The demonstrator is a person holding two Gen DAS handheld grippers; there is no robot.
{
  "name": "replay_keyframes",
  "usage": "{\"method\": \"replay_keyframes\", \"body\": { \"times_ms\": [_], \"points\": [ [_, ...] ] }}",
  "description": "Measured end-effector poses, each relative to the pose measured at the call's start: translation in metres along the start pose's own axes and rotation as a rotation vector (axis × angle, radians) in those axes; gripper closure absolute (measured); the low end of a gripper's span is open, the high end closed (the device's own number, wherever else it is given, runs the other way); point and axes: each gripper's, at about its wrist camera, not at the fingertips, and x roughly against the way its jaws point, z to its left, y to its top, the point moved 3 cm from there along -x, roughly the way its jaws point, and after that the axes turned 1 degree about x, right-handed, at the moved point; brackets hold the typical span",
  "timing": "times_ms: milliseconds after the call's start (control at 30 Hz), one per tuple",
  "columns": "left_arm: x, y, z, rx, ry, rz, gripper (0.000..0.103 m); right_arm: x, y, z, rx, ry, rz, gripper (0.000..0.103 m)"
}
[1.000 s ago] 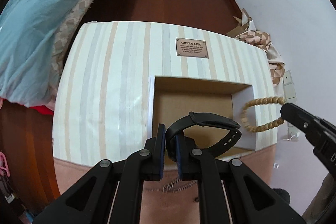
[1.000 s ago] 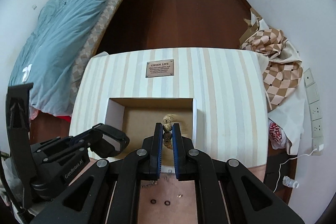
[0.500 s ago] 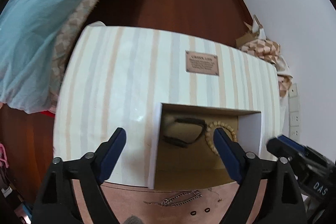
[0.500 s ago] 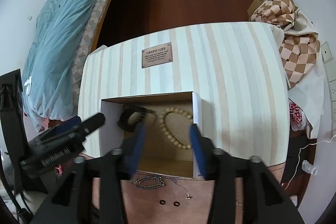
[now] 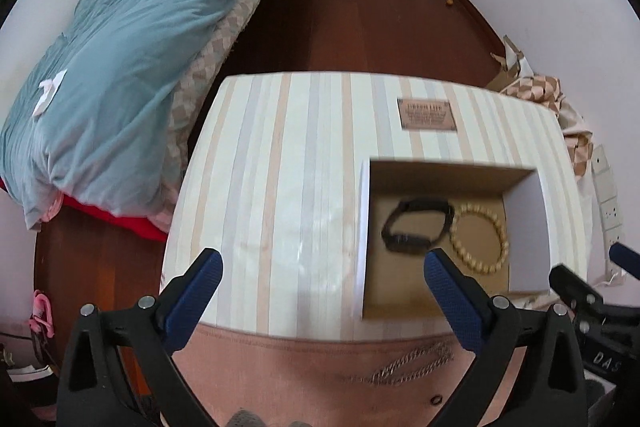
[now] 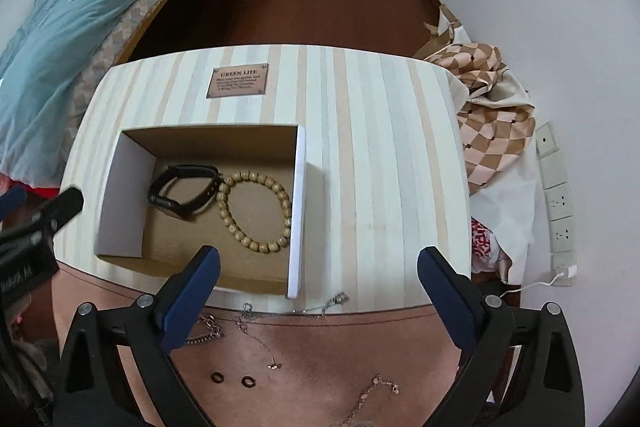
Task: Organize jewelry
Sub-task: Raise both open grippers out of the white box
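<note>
Both grippers are held above the table and tipped steeply down. The left gripper [image 5: 320, 267] is seen with its blue pads [image 5: 192, 301] far apart, and nothing is between them. Its jaws have just been opening. It hangs over the striped top [image 5: 280, 187], to the left of the box [image 5: 528, 227]. The right gripper [image 6: 318, 265] also has its pads [image 6: 448, 301] far apart, with nothing gripped. Its jaws have just been opening too. It hangs over the near right corner of the box [image 6: 124, 203].

The box is open at the top and sits on the striped top, near its front edge. Two things are laid flat on the box floor. The black band [image 6: 182, 191] is at the left, closed into a loop, with its long way running left to right. The bead bracelet [image 6: 256, 211] is at the right, a round ring of tan beads. The band and the bracelet are touching where they meet.

A brown plate [image 6: 238, 81] with words is fixed to the striped top, beyond the box.

Near the front, on the pink cloth [image 6: 320, 367], thin chains [image 6: 248, 319], two small dark rings [image 6: 232, 379] and a tiny stud [image 6: 274, 366] are spread out. A further chain [image 6: 374, 393] is laid nearer still, at the right.
</note>
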Motion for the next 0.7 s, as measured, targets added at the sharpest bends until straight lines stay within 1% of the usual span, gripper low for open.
{"method": "replay_keyframes", "body": {
  "times_ms": [100, 233, 300, 500, 700],
  "points": [
    [0.008, -0.011, 0.000, -0.004, 0.001, -0.011, 0.000, 0.006, -0.007, 0.002, -0.002, -0.010, -0.016, 0.003],
    [0.024, -0.020, -0.002, -0.009, 0.014, -0.031, 0.000, 0.024, -0.016, 0.006, -0.007, -0.011, -0.054, 0.003],
    [0.034, -0.023, -0.001, 0.002, -0.010, -0.039, 0.000, 0.036, -0.020, 0.006, -0.015, -0.005, -0.075, 0.003],
    [0.081, -0.038, 0.007, 0.001, -0.006, -0.130, 0.000, 0.079, -0.032, 0.009, -0.027, 0.007, -0.155, 0.003],
    [0.126, -0.054, 0.014, 0.000, -0.007, -0.208, 0.000, 0.127, -0.053, 0.011, -0.021, 0.019, -0.236, 0.003]
  ]
}}
